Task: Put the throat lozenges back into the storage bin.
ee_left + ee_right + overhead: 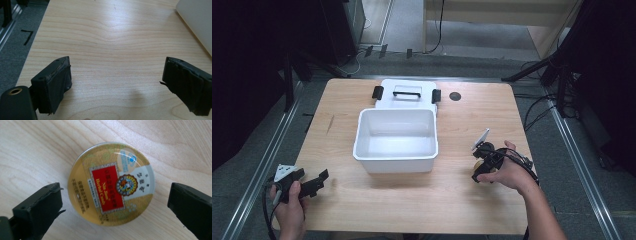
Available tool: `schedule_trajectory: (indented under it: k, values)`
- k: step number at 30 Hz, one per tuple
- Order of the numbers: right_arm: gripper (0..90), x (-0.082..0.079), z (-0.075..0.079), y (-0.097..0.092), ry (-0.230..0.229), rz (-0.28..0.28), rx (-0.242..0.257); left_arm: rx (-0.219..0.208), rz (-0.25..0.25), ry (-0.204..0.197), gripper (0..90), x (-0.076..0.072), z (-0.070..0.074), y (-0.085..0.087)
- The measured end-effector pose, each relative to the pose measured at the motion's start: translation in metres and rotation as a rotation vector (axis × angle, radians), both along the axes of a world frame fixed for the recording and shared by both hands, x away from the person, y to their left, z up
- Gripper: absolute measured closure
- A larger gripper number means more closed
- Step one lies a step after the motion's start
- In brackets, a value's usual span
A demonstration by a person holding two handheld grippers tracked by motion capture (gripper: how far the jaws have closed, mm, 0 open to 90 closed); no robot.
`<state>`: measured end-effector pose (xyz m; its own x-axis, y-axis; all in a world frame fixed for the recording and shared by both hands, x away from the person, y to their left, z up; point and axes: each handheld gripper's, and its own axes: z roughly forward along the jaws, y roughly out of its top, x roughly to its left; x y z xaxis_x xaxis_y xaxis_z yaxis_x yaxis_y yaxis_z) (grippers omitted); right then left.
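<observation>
Right claw (115,202) agape, straddling tin (111,183)

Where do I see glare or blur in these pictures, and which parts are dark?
High view: the room around the table is dark, and the picture is soft. Left gripper view: a pale glare lies on the wood. Right gripper view: a bright reflection sits on the tin, whose small print is blurred.

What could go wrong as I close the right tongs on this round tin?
The right tongs stand open with the round tin lying flat between the jaws, not yet gripped. Its curved, glossy rim could squirt out sideways if the pads meet it off centre. The tin is low on the table, so the pads may scrape the wood or ride over the lid. The white bin lies well left, so a weak grip risks a drop.
</observation>
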<state>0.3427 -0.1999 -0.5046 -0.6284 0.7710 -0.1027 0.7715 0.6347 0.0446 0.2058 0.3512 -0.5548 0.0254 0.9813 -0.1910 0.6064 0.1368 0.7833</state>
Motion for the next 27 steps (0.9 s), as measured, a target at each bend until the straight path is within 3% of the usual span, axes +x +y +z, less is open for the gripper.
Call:
schedule_trajectory:
  k: [4,10,13,21,27]
  values:
    - [9.9,0.003,-0.001,0.001,-0.010,-0.032,0.003,0.000,-0.001,0.000,9.0,0.000,0.000,0.000]
    - [19.9,0.004,-0.002,0.001,-0.007,-0.019,0.025,0.000,-0.001,0.001,9.1,0.000,0.000,0.000]
    - [20.3,0.004,0.000,-0.001,-0.009,-0.039,0.039,0.000,0.000,0.001,9.0,0.000,0.000,0.000]
    - [20.4,0.006,0.010,-0.001,-0.021,-0.028,0.055,0.002,0.000,0.001,9.1,0.000,0.000,0.000]
    - [20.4,0.011,0.029,0.004,-0.030,-0.009,0.066,-0.002,0.000,-0.001,9.0,0.000,0.000,0.000]
